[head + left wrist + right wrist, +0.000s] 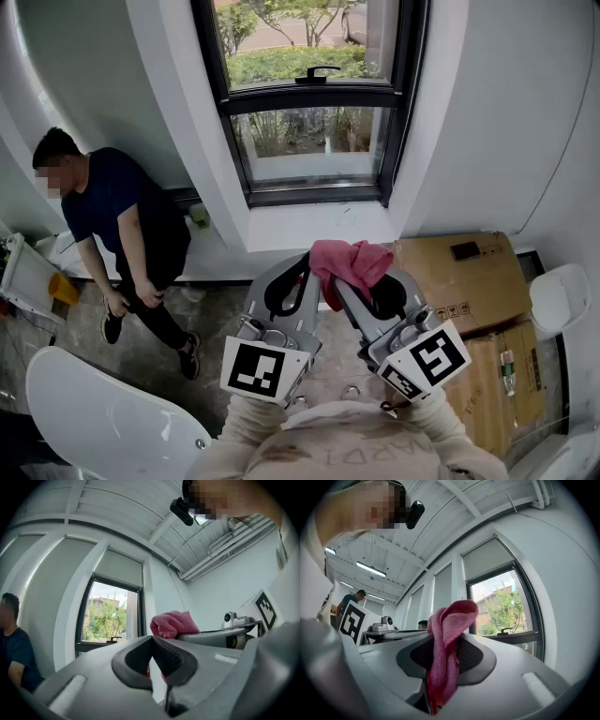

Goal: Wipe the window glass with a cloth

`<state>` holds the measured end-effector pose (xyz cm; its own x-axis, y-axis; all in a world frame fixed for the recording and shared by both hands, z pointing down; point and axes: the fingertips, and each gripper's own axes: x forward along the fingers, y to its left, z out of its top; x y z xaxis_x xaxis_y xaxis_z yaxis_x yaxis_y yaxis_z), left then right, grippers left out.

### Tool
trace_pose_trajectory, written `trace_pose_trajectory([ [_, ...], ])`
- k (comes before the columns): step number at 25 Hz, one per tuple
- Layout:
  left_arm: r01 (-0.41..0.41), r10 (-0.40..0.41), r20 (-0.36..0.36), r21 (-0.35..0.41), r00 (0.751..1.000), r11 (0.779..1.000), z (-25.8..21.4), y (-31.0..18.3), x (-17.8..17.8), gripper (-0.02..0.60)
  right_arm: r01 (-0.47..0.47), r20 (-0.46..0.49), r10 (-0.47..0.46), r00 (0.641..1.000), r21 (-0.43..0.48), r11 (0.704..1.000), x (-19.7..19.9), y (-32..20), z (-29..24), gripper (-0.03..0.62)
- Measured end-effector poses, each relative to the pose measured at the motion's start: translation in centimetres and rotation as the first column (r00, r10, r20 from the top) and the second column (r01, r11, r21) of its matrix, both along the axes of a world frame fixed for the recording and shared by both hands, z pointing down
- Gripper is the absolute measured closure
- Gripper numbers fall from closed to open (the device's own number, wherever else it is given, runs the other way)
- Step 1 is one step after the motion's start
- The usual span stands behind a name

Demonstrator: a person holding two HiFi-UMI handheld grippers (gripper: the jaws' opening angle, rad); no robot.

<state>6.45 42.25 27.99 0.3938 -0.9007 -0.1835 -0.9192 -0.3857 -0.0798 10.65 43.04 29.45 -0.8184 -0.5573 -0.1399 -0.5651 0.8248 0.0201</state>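
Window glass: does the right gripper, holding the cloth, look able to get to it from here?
Probably yes. The right gripper is shut on the pink cloth, and the window glass lies straight ahead with nothing between; the cardboard boxes sit off to the right.

"Where is the cloth (349, 262)?"
"Below the window glass (309, 141), not touching it. It is pink and fuzzy, all bunched up. The right gripper (445, 656) pinches it, and its folded top sticks up."
"And the glass?"
"Two clear panes in a dark frame, one above the other. Green bushes show through"
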Motion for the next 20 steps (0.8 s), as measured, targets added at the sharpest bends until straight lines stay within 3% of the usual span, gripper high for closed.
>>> trace_pose_trajectory([
  [11, 0.009, -0.009, 0.012, 0.010, 1.000, 1.000, -0.6, -1.0, 2.3, 0.581, 0.000, 0.016, 0.000, 1.000, -0.007, 1.000, 2.2, -1.2, -0.4, 0.464],
  [16, 0.035, -0.036, 0.031, 0.029, 0.999, 0.999, -1.1, -1.9, 4.5, 0.581, -0.001, 0.037, 0.001, 0.999, 0.001, 1.000, 5.4, -2.2, -0.7, 0.462],
  [20, 0.078, -0.078, 0.043, 0.000, 0.996, 0.997, -0.6, -2.1, 6.3, 0.581, 0.017, 0.059, -0.017, 0.998, -0.001, 1.000, 8.4, -2.7, -0.6, 0.462],
])
